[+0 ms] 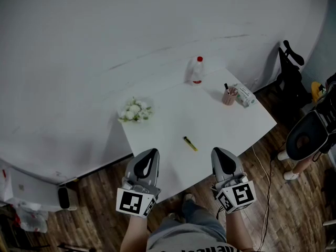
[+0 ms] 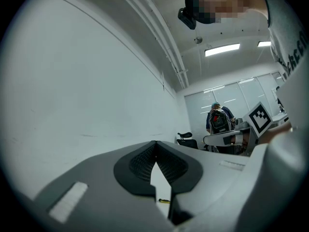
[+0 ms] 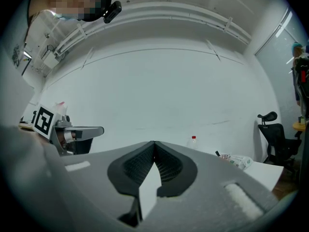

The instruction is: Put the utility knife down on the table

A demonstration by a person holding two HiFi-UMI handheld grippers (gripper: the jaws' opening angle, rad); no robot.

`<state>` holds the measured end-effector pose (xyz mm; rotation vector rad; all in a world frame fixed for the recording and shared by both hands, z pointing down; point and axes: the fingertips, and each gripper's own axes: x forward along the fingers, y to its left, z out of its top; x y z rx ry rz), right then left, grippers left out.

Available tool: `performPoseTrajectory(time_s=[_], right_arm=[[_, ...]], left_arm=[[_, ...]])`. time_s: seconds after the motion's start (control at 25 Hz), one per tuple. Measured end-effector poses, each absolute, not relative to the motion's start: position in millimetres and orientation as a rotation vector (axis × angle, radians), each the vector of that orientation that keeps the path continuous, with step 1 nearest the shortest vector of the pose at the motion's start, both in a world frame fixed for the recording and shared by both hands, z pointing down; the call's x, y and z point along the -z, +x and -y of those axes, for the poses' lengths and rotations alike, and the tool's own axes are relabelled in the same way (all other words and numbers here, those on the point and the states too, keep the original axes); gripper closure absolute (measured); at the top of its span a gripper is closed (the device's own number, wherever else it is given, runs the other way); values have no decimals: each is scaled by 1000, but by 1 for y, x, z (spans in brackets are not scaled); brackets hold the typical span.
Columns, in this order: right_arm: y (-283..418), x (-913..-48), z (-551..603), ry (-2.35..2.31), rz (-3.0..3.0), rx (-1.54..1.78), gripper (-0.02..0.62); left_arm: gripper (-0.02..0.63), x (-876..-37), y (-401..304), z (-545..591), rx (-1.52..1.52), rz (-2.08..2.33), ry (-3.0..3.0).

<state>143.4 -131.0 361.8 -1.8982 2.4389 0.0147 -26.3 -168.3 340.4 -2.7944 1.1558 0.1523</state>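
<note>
Yellow utility knife (image 1: 190, 144) lies flat on the white worktop (image 1: 210, 119), near its front edge, and nothing touches it. The left claw (image 1: 151, 152) and the right claw (image 1: 218, 151) hang over that front edge, one on either side of the knife and well back from it. Both claws are clenched tip to tip with nothing between them. Farther back stand a clear plastic bottle with a red cap (image 1: 197, 70), a bunch of white flowers (image 1: 135, 111) and a pink pen cup (image 1: 229, 96).
</note>
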Motion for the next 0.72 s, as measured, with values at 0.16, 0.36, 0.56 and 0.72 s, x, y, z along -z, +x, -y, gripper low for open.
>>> performPoseTrajectory(time_s=[0.16,0.36,0.56,0.72], right_arm=[[140,-362,130,-1902,-2440,-19,595],[138,-361,130,-1900,-2439,-25,595],[136,-361,131,-1908,-2439,-24,595],[134,-362,130,-1913,-2440,-24,595]], left_arm=[[597,-340,-28,168,-155,-1149,-2796],[597,-340,-29,168,-161,-1144,-2798],[597,-341,-31,169,-164,-1142,-2802],[597,-341,-33,170,-164,-1146,-2804]])
